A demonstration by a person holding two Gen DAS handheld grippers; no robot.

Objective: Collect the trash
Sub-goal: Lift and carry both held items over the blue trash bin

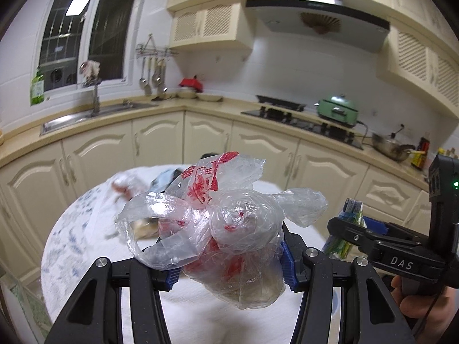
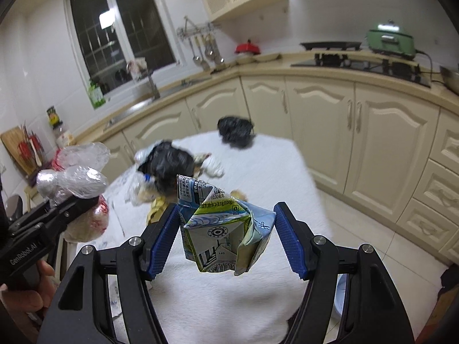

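Note:
My left gripper [image 1: 231, 269] is shut on a knotted clear plastic bag [image 1: 229, 223] with red print, held above the white table [image 1: 200, 309]. The same bag shows at the left of the right wrist view [image 2: 77, 189]. My right gripper [image 2: 226, 238] is shut on a crushed green-and-blue milk carton [image 2: 223, 229], also above the table; the carton shows at the right of the left wrist view [image 1: 348, 229]. More trash lies on the table: a black bag with wrappers [image 2: 169, 163] and a second black bag [image 2: 235, 132] at the far edge.
Cream kitchen cabinets [image 2: 315, 109] curve around behind the table, with a sink [image 1: 94, 114], a gas hob [image 1: 301, 120] and a green cooker [image 1: 338, 109] on the counter. Tiled floor [image 2: 358, 223] lies right of the table.

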